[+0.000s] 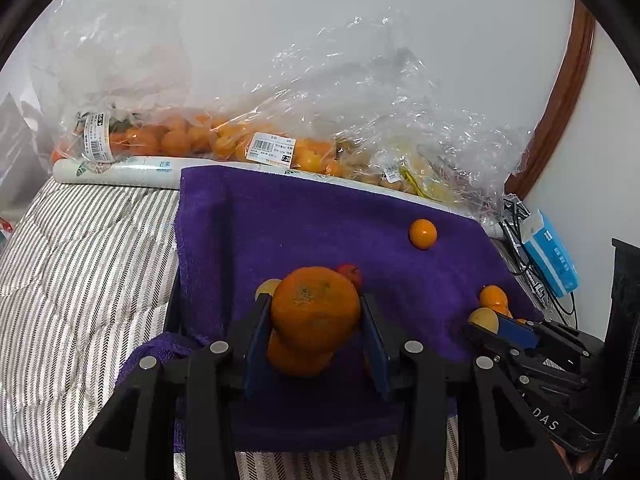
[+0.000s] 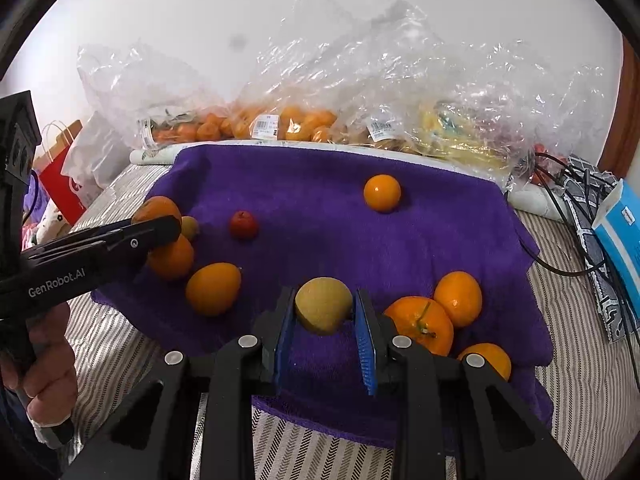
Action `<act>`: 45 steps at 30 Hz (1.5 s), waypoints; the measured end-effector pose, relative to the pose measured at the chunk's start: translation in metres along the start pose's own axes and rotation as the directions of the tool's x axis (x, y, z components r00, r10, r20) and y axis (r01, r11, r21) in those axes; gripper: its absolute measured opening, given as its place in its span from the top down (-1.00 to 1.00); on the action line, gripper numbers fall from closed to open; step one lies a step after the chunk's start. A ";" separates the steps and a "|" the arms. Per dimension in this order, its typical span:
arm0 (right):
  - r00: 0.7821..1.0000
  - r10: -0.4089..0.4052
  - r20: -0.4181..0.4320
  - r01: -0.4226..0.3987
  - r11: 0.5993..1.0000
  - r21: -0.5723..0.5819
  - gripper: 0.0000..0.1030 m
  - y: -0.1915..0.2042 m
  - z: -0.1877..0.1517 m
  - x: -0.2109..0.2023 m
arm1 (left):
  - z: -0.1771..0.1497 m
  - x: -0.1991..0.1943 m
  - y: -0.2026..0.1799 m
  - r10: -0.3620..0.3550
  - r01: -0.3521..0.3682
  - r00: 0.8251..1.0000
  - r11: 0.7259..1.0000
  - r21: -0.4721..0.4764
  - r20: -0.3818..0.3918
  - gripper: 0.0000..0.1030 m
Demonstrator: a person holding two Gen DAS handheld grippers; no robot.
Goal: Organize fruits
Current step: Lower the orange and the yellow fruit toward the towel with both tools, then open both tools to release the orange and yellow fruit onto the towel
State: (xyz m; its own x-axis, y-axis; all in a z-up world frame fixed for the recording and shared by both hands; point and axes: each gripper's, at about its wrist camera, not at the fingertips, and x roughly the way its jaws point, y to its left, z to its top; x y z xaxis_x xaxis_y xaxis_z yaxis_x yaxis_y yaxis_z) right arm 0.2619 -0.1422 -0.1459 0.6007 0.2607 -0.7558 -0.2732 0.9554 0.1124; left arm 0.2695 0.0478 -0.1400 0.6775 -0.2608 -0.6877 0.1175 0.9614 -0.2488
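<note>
Left gripper (image 1: 316, 320) is clamped on a large orange (image 1: 316, 308), both blue pads against its sides. It sits right on top of a second orange (image 1: 298, 356) on the purple towel (image 1: 280, 220); I can't tell if it's lifted clear or resting on it. From the right wrist view the same gripper (image 2: 160, 228) comes in from the left edge, fingers around the top orange (image 2: 157, 208) with the other one (image 2: 171, 258) just under it.

Right gripper (image 2: 324, 312) is closed on a yellow-green fruit (image 2: 323, 305), pads touching both sides, held low over the near part of the towel (image 2: 320, 184). In the left view I see that gripper (image 1: 500, 326) at the right with the yellowish fruit (image 1: 485, 319) at its tip.

Loose on the towel, right view:
- small glossy orange fruit (image 2: 382, 193), far side, alone
- small red fruit (image 2: 243, 225), left of centre
- small yellowish fruit (image 2: 189, 227), just behind the left gripper's tip
- oval orange fruit (image 2: 213, 289), near left
- cluster at near right: stemmed orange (image 2: 420, 326), a smaller one (image 2: 459, 299) touching it, another (image 2: 488, 358) at the towel edge

Towel lies on a striped bedcover (image 2: 120, 340). Along the wall, clear plastic bags (image 2: 360, 92) hold more oranges (image 2: 296, 124) and something yellow I can't identify. Blue box (image 2: 620, 236) and black cables (image 2: 560, 200) at far right, red paper bag (image 2: 64, 188) at left.
</note>
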 end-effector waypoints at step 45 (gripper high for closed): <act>1.000 -0.009 -0.009 0.009 1.000 -0.027 0.38 0.002 -0.003 0.002 | -0.003 -0.005 -0.009 -0.020 0.020 1.000 0.999 0.032 0.021 0.05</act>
State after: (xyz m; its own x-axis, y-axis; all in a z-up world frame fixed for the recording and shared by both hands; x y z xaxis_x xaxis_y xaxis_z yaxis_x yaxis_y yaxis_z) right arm 0.2599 -0.1399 -0.1492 0.5963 0.2510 -0.7625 -0.2880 0.9535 0.0886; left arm 0.2632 0.0407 -0.1362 0.6902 -0.2784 -0.6679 0.1543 0.9584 -0.2400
